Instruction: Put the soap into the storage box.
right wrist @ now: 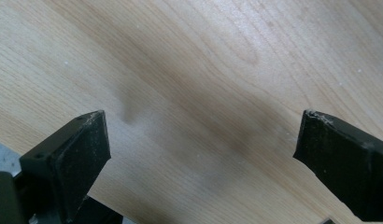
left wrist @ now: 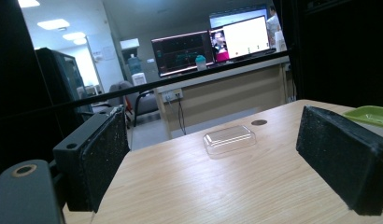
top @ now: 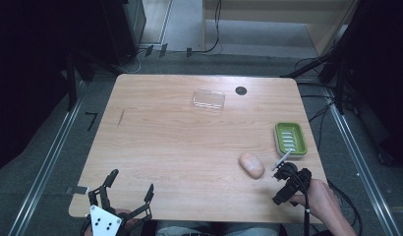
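right tongs [top: 287,181] gape wide and empty over bare table [top: 180,137], the soap [top: 251,164] lying just beside them.

You work on a matt, light wood table [top: 180,147]; the lid [left wrist: 229,139] is clear glossy plastic, the green dish [top: 290,138] smooth plastic, the soap [top: 251,164] matt.

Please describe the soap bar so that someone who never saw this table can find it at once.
Start at the wooden table and go to its near right part, where the green soap dish lies by the edge. The soap bar lies on the bare wood left of the dish, beside the right gripper. It is the only pale pink oval there.
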`<state>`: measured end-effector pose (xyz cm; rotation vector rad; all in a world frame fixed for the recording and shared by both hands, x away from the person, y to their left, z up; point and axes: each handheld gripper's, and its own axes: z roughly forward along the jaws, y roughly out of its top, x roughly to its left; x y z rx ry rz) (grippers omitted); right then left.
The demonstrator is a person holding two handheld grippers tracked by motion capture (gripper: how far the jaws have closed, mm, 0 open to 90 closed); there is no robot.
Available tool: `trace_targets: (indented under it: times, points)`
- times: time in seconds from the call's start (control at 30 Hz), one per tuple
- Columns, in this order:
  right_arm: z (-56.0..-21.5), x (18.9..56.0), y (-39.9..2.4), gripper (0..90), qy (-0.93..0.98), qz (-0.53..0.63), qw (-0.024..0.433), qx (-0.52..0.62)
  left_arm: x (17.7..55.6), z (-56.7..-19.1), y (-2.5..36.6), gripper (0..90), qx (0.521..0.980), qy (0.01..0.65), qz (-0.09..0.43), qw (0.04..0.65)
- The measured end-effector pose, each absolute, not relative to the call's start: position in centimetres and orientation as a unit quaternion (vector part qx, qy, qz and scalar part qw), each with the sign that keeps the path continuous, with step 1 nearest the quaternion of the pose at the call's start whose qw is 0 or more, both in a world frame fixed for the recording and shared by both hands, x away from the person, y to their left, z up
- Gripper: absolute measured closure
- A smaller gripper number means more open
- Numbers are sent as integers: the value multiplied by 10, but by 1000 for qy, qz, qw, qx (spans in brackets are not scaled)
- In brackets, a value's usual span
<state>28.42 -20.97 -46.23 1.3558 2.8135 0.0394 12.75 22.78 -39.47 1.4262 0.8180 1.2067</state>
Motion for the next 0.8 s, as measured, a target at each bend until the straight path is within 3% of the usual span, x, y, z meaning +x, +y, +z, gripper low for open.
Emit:
trace_targets:
  times: [0.8]
  points:
    - [-454,282,-197,33,907,20,21,420,129,-395,226,99,598,338,502,525]
